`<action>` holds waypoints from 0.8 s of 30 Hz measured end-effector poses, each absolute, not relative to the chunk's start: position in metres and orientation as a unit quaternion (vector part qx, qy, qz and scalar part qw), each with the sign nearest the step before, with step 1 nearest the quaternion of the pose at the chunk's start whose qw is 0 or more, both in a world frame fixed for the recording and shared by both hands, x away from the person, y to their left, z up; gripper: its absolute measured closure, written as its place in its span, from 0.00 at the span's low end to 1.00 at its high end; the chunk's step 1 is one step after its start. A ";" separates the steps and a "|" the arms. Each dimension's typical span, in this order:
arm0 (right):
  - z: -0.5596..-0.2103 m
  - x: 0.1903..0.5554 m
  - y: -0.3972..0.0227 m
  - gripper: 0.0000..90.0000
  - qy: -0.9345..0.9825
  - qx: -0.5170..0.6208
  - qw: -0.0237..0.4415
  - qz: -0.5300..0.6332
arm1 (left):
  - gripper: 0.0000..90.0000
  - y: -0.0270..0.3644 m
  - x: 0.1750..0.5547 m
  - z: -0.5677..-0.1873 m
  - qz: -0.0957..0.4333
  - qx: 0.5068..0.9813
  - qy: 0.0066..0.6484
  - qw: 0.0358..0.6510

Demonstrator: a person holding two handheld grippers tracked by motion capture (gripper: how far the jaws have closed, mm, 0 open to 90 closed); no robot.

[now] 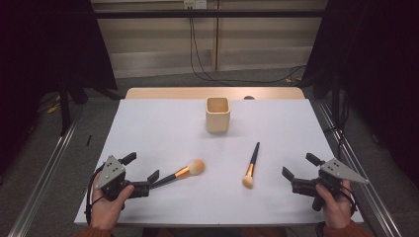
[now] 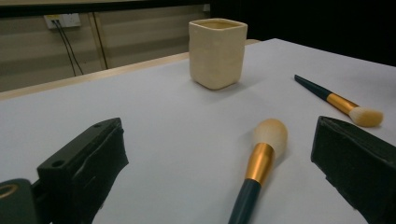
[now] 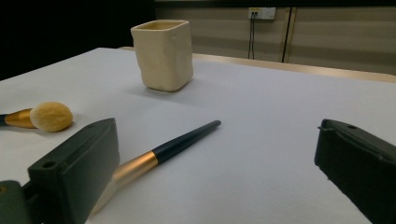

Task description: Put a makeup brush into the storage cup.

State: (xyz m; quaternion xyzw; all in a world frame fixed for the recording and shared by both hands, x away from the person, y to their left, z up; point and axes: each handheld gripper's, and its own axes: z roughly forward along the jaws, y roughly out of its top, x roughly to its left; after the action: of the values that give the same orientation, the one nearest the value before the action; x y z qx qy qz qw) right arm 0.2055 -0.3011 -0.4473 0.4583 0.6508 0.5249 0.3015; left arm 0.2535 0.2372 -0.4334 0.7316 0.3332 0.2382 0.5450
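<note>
Left gripper (image 1: 144,167) near table's (image 1: 148,123) front left corner: jaws spread wide, gripping nothing, straddling handle of round-headed brush (image 1: 184,171). Cream cup (image 1: 218,114) upright toward far edge, centre. Second brush (image 1: 251,166) lying right of centre, bristles toward front edge. Right gripper (image 1: 298,165) near front right corner: jaws wide apart, empty.

A matt, slightly uneven ceramic-like surface is shown by the cream cup (image 2: 217,52). Glossy dark handles, brushed gold metal ferrules and soft bristles are seen on both makeup brushes (image 2: 261,163) (image 3: 156,154). The white table cover (image 1: 163,128) looks smooth and matt.
</note>
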 end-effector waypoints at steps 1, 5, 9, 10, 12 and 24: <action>-0.447 0.206 -0.301 0.00 0.651 0.458 0.301 0.525 | 0.03 0.237 0.255 -0.433 0.236 0.728 0.337 0.548; -0.447 0.206 -0.300 0.00 0.653 0.458 0.299 0.524 | 0.03 0.234 0.262 -0.431 0.240 0.725 0.342 0.548; -0.448 0.206 -0.300 0.00 0.654 0.458 0.298 0.523 | 0.04 0.232 0.265 -0.429 0.238 0.722 0.345 0.550; -0.448 0.206 -0.300 0.00 0.654 0.458 0.298 0.523 | 0.04 0.231 0.266 -0.428 0.237 0.724 0.341 0.550; -0.448 0.207 -0.300 0.00 0.654 0.458 0.298 0.523 | 0.04 0.230 0.267 -0.427 0.237 0.725 0.340 0.550; -0.449 0.207 -0.300 0.00 0.655 0.458 0.297 0.522 | 0.05 0.218 0.281 -0.417 0.242 0.725 0.323 0.559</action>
State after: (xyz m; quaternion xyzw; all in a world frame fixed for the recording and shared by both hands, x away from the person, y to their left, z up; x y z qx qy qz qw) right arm 0.2071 -0.3001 -0.4485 0.4582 0.6553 0.5219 0.2971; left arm 0.2807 0.2177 -0.4165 0.7245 0.3229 0.2420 0.5588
